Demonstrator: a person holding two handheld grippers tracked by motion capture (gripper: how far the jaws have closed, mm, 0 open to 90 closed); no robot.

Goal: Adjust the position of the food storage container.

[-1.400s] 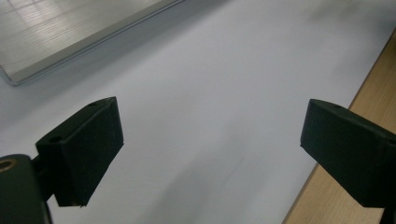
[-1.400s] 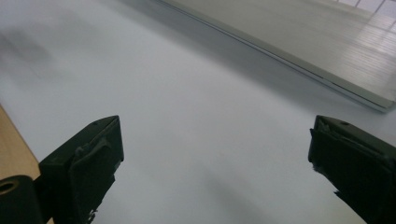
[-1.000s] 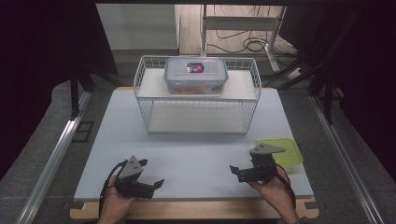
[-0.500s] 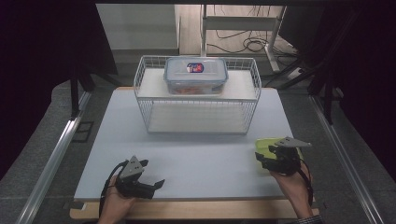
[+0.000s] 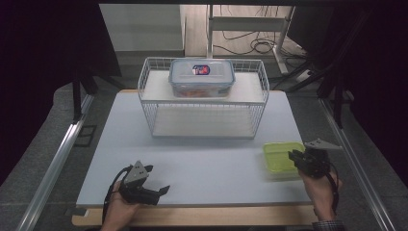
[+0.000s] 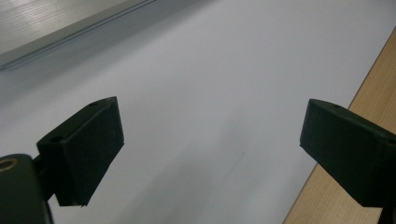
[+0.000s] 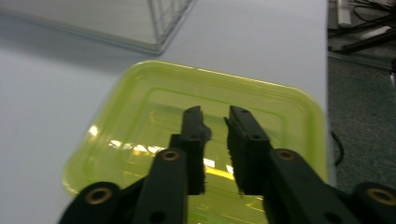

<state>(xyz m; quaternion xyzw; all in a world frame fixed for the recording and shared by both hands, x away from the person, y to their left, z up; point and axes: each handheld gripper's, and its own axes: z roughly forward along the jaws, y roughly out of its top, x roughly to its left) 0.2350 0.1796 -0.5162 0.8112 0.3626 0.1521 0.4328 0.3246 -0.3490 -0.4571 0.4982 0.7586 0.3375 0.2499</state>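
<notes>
A shallow, see-through lime-green container lies on the white table near its right front corner. My right gripper hovers at the container's right edge and points left across it. In the right gripper view its jaws hang over the green container. They have just been closing, and only a narrow gap with nothing in it is left between them. My left gripper rests near the front left edge, held by a hand. Its jaws stand wide open over bare table.
A white wire basket stands at the back middle of the table, with a clear lidded food box on its upper shelf. The basket's corner lies just beyond the green container. A wooden strip runs along the table's front edge.
My right gripper has moved to the right, from the green container's left front side to its right edge. Its jaws have narrowed from wide to nearly closed. The left gripper has stayed put.
</notes>
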